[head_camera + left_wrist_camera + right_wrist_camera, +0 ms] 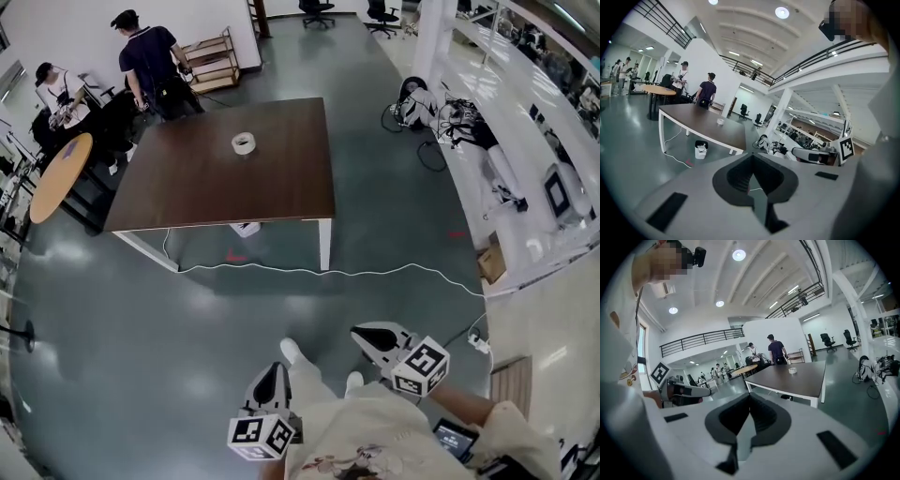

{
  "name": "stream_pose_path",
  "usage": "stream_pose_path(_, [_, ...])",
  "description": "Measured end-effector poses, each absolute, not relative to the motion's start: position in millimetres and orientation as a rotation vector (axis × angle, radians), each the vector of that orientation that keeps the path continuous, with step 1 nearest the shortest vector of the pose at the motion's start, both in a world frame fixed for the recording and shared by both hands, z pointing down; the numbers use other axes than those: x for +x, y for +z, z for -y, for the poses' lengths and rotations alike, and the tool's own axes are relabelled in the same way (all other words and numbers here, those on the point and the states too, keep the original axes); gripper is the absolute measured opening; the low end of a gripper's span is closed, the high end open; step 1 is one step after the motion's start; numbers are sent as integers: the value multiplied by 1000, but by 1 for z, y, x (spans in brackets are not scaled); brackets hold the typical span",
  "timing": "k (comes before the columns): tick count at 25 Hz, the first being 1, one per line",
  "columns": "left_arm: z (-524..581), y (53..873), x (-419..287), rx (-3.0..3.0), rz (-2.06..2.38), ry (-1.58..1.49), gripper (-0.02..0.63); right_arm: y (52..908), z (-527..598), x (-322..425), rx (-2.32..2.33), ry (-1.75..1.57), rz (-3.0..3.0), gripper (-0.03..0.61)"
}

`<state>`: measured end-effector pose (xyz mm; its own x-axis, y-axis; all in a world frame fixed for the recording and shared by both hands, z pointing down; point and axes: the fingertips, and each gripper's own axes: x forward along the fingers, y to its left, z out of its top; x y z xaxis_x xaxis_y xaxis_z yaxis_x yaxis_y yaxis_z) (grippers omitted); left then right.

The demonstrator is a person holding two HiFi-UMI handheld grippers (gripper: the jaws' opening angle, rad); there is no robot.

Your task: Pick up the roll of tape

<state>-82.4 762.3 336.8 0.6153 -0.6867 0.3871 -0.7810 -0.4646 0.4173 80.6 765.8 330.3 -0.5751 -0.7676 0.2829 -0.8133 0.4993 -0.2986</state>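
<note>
Tape roll (244, 142) sits on the brown counter (281, 192) well ahead of you, so you're at the approach step: bring the left gripper (271, 375) and right gripper (367, 334), both jaws pressed together and empty, closer, then spread one pair.

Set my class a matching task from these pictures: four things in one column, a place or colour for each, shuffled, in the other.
Things:
1 roll of tape
2 white cable
3 small white bin
4 round table

Places or colours:
a under the brown table
b yellow-orange top
c on the brown table
d lying across the floor

Pairs: 1c, 2d, 3a, 4b
</note>
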Motion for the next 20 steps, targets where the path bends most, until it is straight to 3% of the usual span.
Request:
stream_pose_path(10, [-548,321,-166,2305,1116,201,6,317,-549,4,1412,591,2583,6])
stream_pose_path(20, [-420,316,-203,2351,1060,215,6,312,-422,-46,1441,624,2594,6])
